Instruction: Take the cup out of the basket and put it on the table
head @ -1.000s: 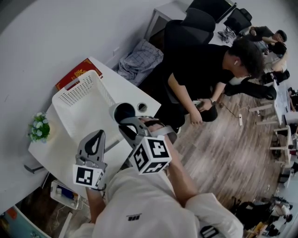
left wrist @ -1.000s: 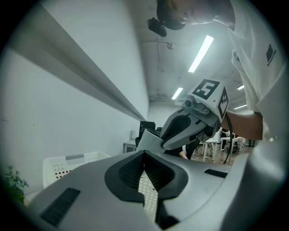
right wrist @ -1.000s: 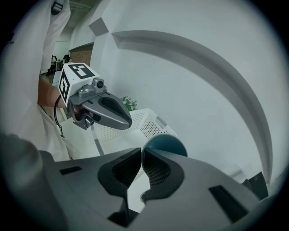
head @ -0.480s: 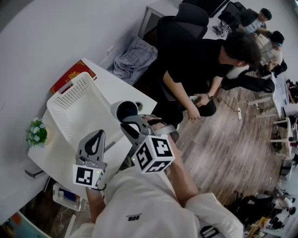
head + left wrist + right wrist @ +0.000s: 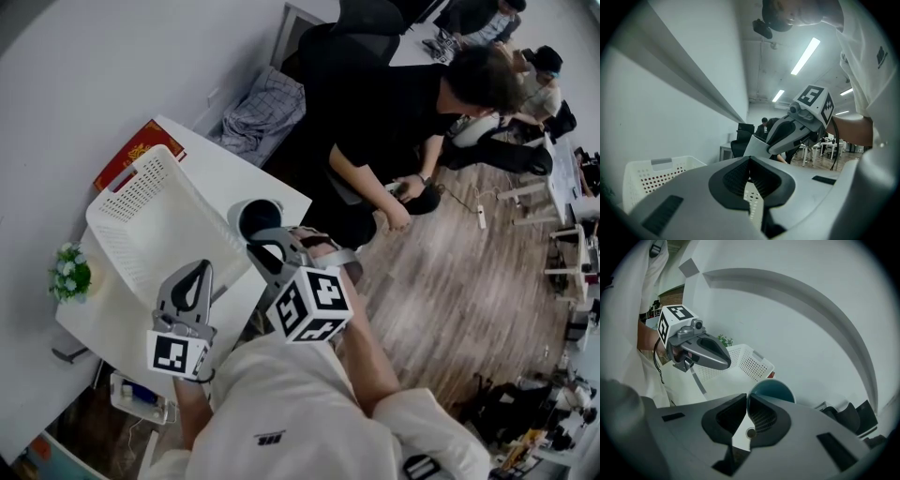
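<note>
The white perforated plastic basket [image 5: 141, 187] takes up most of the white table [image 5: 225, 173], leaving a narrow bare strip along the edge nearest the wooden floor. The white cup with a teal inside [image 5: 255, 216] is over that strip, outside the basket and just beside its wall. A seated person in black [image 5: 394, 103] is close beyond that edge. A small green plant [image 5: 70, 274] stands at the far corner. The right gripper [image 5: 257, 244] reaches forward, jaws clamped on the cup's rim. The left gripper [image 5: 199, 269] hangs beside it, jaws closed on nothing.

A white wall [image 5: 94, 56] stands ahead of me. Wood floor [image 5: 450, 309] lies to my right, strip lights [image 5: 805, 56] overhead.
</note>
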`<state>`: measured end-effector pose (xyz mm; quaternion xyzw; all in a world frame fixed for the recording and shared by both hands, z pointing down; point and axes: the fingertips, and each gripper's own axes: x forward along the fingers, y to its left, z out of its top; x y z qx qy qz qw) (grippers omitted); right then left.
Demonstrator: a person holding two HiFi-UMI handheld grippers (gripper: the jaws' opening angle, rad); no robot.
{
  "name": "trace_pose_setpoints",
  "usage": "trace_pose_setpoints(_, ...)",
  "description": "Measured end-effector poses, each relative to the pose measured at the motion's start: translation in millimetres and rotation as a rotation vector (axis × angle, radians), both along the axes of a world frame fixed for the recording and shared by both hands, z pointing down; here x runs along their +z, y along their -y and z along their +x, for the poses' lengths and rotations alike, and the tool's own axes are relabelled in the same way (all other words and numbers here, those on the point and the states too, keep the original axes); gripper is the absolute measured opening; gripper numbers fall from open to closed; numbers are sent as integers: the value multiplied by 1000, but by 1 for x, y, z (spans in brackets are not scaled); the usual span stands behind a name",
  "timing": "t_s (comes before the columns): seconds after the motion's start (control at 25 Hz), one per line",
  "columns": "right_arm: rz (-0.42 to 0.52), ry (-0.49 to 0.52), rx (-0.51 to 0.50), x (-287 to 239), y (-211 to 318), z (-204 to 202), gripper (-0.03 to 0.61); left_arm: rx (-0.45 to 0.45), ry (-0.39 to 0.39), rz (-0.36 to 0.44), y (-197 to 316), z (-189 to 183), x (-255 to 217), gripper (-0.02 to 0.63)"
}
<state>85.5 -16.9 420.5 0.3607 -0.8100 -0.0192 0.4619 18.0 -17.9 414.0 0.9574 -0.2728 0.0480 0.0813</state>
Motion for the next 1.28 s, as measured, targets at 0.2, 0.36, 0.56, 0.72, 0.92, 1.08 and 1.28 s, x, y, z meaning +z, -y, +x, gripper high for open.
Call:
trace_pose_setpoints(0.2, -24, 4, 23, 13, 0, 10, 32, 17, 2, -4, 1, 9, 1, 9)
trace_pose_setpoints(0.36, -44, 10, 34, 22, 2, 17, 32, 31, 6, -10, 1, 17, 2, 9)
trace_pose_setpoints(0.56, -77, 9, 47, 40, 5, 25, 32, 50, 13, -16, 4, 28, 5, 9)
trace_pose_setpoints(0.72, -106, 6, 56, 54, 6, 34, 32, 62, 16, -21, 4, 37, 6, 9)
trace_pose_setpoints(0.92, -140, 9, 65, 70, 5, 43, 32, 75, 24, -24, 4, 46, 9, 9)
trace_pose_setpoints(1.08, -166, 11, 64, 83, 4, 46, 32, 78, 31, -35, 5, 52, 12, 9)
trace_pose_setpoints(1.28, -200, 8, 65, 100, 5, 50, 32, 81, 36, -49, 8, 58, 18, 9)
